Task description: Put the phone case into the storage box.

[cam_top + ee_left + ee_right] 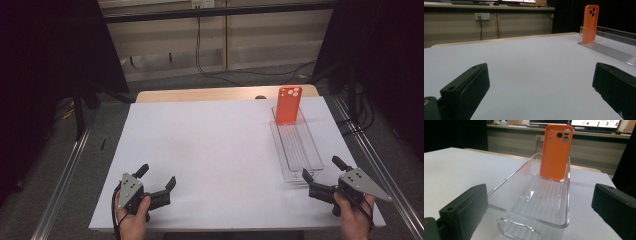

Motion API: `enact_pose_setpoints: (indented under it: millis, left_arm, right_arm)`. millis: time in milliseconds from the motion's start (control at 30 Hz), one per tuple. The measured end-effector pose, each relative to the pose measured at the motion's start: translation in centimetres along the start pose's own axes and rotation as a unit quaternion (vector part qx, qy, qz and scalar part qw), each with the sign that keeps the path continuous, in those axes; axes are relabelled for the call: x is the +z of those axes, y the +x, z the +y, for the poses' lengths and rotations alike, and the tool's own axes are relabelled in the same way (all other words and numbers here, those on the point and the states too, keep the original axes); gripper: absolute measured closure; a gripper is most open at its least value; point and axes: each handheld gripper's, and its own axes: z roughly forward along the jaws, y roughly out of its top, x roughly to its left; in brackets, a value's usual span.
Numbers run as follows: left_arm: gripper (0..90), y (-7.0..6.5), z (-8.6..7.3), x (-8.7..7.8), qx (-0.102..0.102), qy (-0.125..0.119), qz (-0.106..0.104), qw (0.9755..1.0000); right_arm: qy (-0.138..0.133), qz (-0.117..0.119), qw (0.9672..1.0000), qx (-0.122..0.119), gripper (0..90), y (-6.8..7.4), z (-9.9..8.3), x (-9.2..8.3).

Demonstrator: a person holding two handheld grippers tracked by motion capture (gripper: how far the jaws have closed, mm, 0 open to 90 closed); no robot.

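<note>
Phone case [289, 104], orange, stands upright at the far end of a long clear tray [298, 150] on the right side of the white table [215, 155]; its camera cut-outs sit at the top, and its lower edge rests inside the tray against the far wall; in the right gripper view the phone case [556, 151] rises above the tray's rim [567, 195], and the ribbed floor of the tray runs from it toward the camera, with a rounded tab at the near end.

The right gripper [322, 175] is held in a hand [354, 216] at the near right corner of the table, just beside the near end of the tray; its jaws stand wide apart with nothing between them, one toward the tray's near end and the other out to the right of it; in its own view the two black jaws frame the tray's near end from either side, not touching it.

The left gripper [157, 176] is held in the other hand [132, 220] at the near left of the table, well apart from the tray; its jaws are also spread wide and hold nothing; in the left gripper view only bare table lies between them, and the phone case [590, 23] shows far off at the upper right, standing in the tray [609, 48].
</note>
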Motion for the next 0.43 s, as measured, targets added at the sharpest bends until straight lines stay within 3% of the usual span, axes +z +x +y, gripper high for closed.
enact_pose_setpoints:
  millis: [433]
  left_arm:
    - [0.8, 0.43, 0.08, 0.20, 0.000, 0.000, 0.004, 1.0000]
  right_arm:
    - [-0.001, -0.003, 0.9999, 0.010, 0.0, -0.22, -0.37, -0.03]
